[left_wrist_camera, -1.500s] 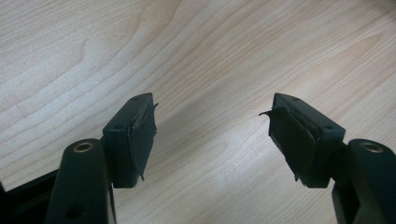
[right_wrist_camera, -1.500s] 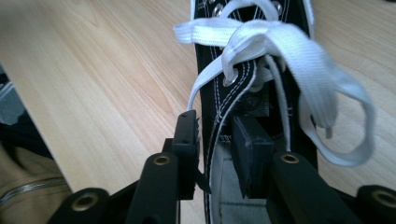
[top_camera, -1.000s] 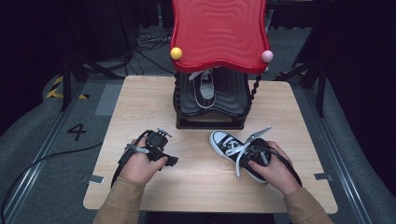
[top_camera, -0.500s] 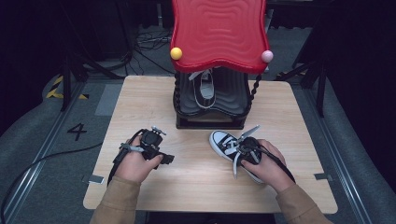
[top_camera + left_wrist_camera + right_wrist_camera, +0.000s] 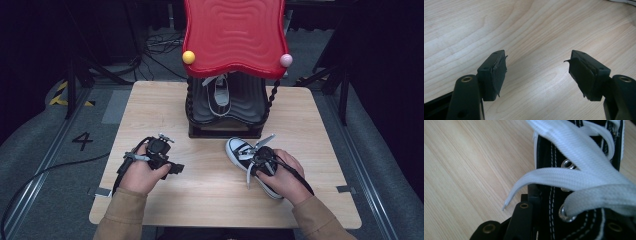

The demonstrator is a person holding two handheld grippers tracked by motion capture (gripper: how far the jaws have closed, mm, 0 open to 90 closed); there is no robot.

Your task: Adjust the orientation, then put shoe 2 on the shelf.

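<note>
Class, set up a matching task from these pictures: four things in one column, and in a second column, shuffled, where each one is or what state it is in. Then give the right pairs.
Things
1. left claw
2. right claw
3. sneaker on the table
4. second sneaker

Place or state
A. on the black shelf under the red top
B. open over bare wood
C. shut on canvas beside the eyelets
D. lying at the table's right side, laces loose

Pairs: 1-B, 2-C, 3-D, 4-A

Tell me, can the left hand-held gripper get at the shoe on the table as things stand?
Probably yes: the left hand-held gripper is open, with bare table between it and the shoe. The right hand-held gripper already grips that shoe.
</note>
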